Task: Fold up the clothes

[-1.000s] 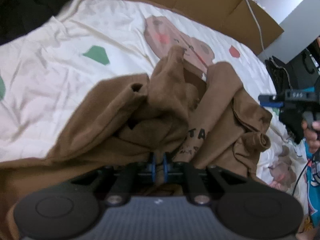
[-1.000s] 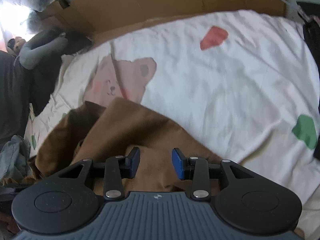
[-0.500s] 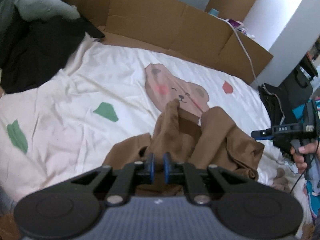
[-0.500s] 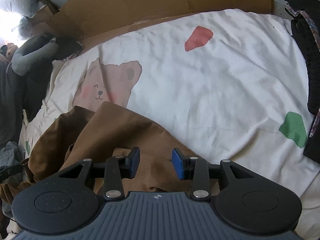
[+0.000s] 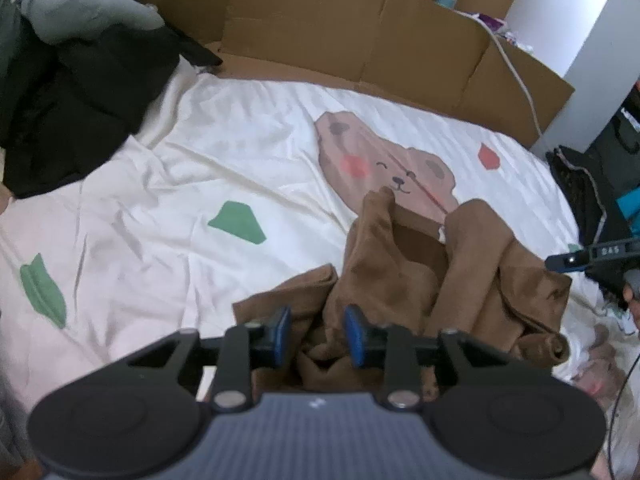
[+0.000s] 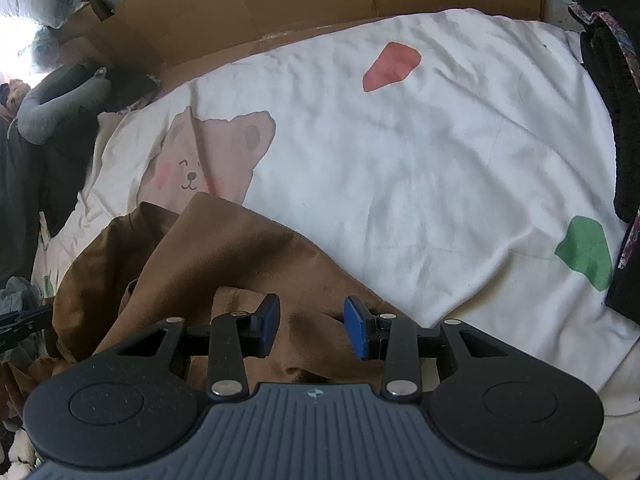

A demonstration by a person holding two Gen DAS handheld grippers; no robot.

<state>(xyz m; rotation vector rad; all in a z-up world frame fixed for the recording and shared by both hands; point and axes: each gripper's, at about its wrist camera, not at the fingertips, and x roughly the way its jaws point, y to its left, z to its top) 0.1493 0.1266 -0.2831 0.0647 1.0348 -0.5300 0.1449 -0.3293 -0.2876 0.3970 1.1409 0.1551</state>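
Your brown garment (image 5: 436,280) lies in a crumpled heap on the white bed sheet (image 5: 240,168), near the edge of the bed closest to you, and one fold of it covers the chin of the bear picture (image 5: 384,168) printed on the sheet. Your left tongs (image 5: 318,336) have just been opening; the blue pads stand apart over the near folds and do not pinch the cloth. Your right tongs (image 6: 312,326) are open too, with brown cloth below the gap and nothing gripped. From the left camera you see your right hand (image 5: 632,292) at the right edge, holding its tool just beside the heap. There is lots of bare sheet to work on: to the left of the heap, around the green shapes (image 5: 236,222), and to the right of it, out toward the red shape (image 6: 392,66). The far edge of the bed ends at a wall of brown cardboard (image 5: 360,40). A pile of dark clothes (image 5: 80,92) sits on the far left corner and spills onto the sheet. More dark things (image 6: 612,120) lie along the right edge of the bed. A white cable (image 5: 516,68) runs over the cardboard at the far right.
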